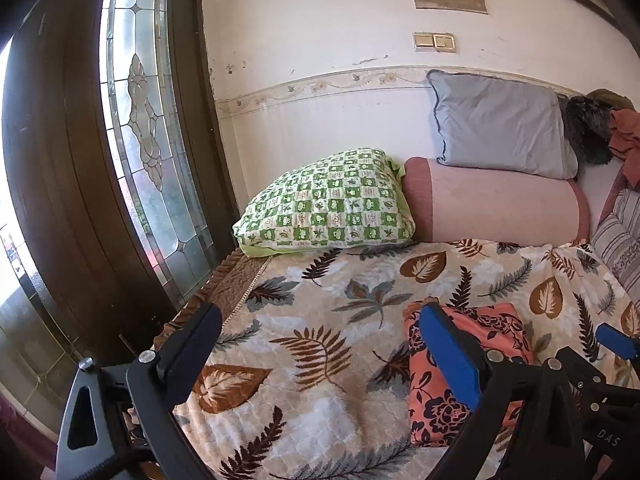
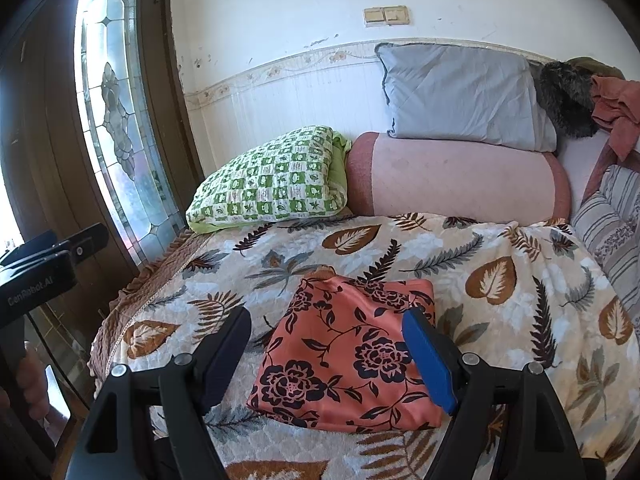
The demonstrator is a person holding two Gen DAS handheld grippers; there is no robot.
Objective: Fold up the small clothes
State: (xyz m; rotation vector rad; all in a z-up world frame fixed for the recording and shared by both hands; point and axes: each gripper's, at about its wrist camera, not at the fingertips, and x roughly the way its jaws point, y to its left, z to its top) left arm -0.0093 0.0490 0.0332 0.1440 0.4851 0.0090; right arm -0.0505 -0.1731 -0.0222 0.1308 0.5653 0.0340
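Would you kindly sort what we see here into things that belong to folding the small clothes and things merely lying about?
Belongs to the job:
- orange floral garment, folded on the leaf-print blanket
- left tool, open
- right tool, open, poised around the garment

Lying about:
- green checked pillow
- pink bolster
- grey pillow
- dark furry item
- rust-coloured cloth
- striped cushion

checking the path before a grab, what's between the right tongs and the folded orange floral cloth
Nothing: in the right wrist view the open right tongs hang straight over the folded orange floral cloth, which shows between the two fingers, lying on the leaf-print blanket.
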